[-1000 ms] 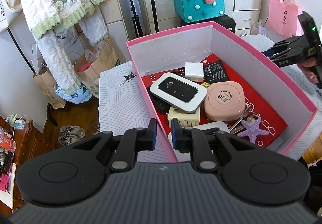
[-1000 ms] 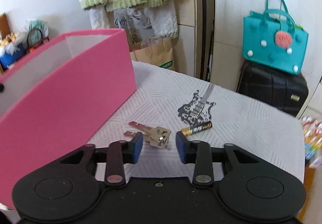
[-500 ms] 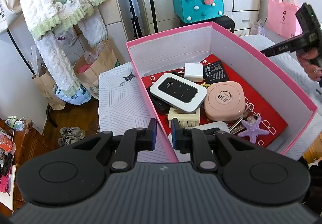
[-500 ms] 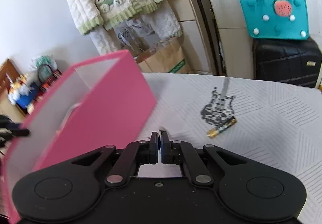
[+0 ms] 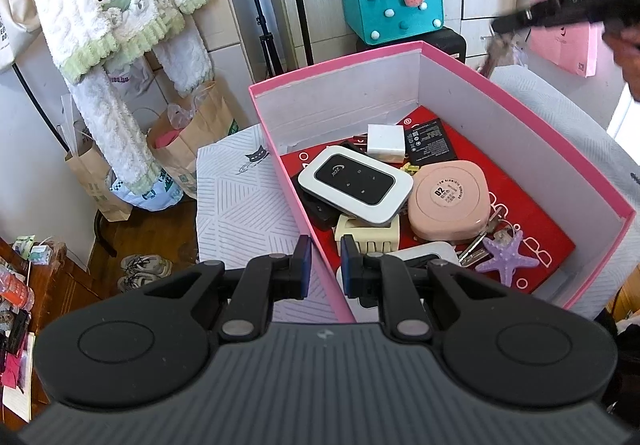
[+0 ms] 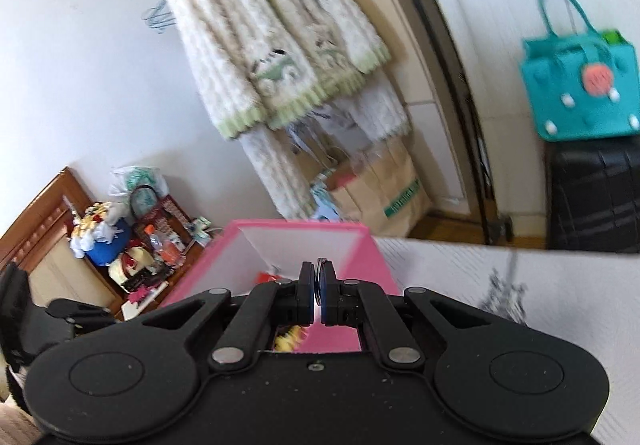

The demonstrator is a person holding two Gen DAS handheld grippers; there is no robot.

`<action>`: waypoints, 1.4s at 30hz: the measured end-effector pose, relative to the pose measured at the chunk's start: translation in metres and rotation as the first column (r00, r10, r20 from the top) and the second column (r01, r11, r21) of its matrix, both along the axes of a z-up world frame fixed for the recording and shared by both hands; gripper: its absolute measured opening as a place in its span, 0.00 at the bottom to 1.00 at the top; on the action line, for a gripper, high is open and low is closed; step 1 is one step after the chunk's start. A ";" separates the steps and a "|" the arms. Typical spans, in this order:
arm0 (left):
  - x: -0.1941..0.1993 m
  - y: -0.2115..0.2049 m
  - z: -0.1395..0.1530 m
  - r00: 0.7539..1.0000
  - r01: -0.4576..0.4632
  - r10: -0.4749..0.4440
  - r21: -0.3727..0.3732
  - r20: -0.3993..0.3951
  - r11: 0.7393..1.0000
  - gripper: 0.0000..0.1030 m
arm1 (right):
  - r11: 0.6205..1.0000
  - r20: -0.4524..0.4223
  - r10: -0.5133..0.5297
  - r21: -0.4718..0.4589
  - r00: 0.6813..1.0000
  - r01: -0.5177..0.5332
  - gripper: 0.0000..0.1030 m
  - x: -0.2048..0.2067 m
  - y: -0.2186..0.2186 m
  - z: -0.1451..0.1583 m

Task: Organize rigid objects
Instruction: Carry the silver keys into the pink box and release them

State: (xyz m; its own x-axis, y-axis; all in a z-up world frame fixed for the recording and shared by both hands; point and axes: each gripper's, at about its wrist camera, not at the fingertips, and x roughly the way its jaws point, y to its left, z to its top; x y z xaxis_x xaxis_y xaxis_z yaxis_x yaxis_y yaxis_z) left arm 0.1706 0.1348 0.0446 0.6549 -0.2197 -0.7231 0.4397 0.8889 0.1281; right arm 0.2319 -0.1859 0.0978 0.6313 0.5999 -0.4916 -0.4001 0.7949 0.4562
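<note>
Progress first: a second ago our right gripper (image 6: 319, 299) stood open over the keys on the desk (image 6: 520, 325), just beside the outer wall of the pink box (image 5: 532, 113). Now it has closed on them and lifted, and its camera looks down over the box's near rim into the white interior. We judge the pick done and the drop into the box the step in hand. Only a thin metal key ring (image 6: 320, 265) shows above the blue pads in the right wrist view; the keys themselves hang out of sight there, and in the left wrist view they are a blur under the raised tool, past the box's far corner. Our left gripper (image 5: 323, 265) has not moved: its jaws sit nearly closed astride the box's near-left wall, steadying it. Inside lie a white router (image 5: 355, 184), a pink case (image 5: 449, 201), a purple starfish (image 5: 506, 257).
</note>
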 end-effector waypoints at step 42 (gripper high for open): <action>-0.002 0.007 -0.002 1.000 0.008 -0.008 -0.030 0.011 1.000 0.13 | 0.939 0.099 -0.019 -0.340 0.995 0.052 0.18 0.009 0.031 0.008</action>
